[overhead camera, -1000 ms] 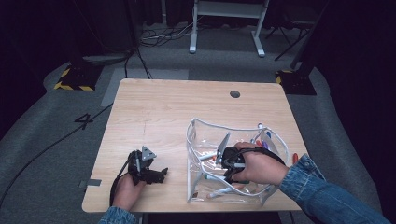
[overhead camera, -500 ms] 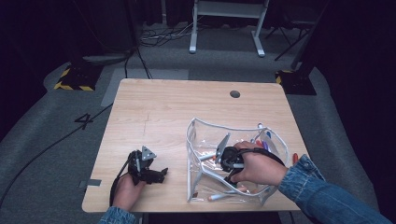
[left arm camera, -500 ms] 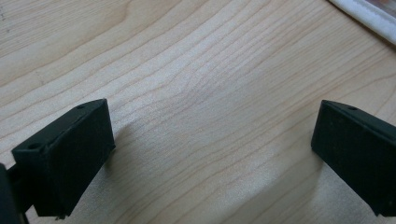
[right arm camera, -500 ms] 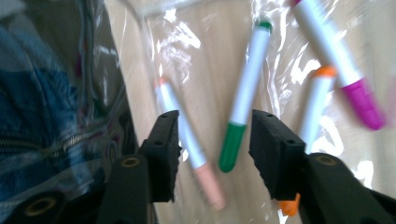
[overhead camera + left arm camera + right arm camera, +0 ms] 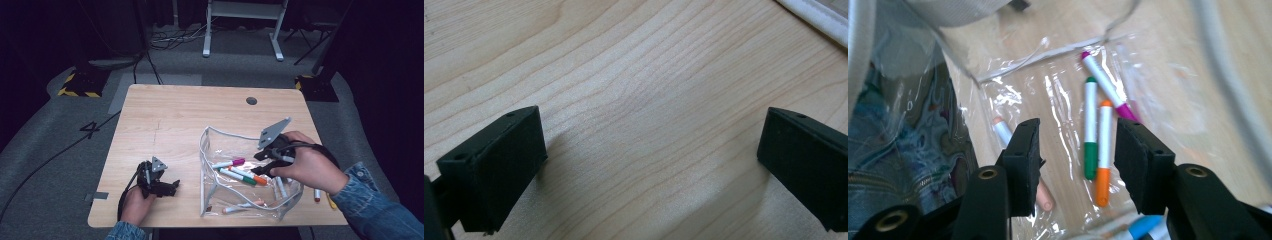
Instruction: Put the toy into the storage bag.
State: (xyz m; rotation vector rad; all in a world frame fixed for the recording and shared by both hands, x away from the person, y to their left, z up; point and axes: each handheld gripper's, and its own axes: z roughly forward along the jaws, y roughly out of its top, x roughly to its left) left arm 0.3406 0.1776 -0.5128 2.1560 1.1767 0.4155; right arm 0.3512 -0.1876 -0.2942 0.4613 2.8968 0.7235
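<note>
1. Below the right gripper (image 5: 1075, 165), inside the clear pouch (image 5: 215, 200), lay three markers side by side: a green marker (image 5: 1090, 130), an orange marker (image 5: 1104, 150) and a purple marker (image 5: 1108, 87).
2. Seen from that claw, the green and orange markers ran lengthwise away from it, nearly parallel and touching, with their coloured caps nearest the jaws; the purple one slanted off up and to the left, its small purple tip farthest away.
3. Its jaws had just been opening and stood released, with nothing between the pads; the markers lay lower down, under the gap.
4. Left of its left jaw, a peach-capped marker (image 5: 1000, 127) was half hidden behind the jaw, so its full length could not be judged.
5. A blue-capped marker (image 5: 1143, 227) at the bottom edge was cut off, and the pouch's glare blurred what lay near it.
6. The pouch was glossy, wrinkled plastic with a white zip edge (image 5: 202, 165); the table (image 5: 180, 115) was pale wood with a fine grain.
7. In the high view the right gripper (image 5: 267, 162) hovered over the pouch, the markers just to its left.
8. The left gripper (image 5: 651, 165) rested apart from the pouch, jaws wide and empty over bare wood; the high view showed it (image 5: 170, 186) near the table's front edge.
</note>
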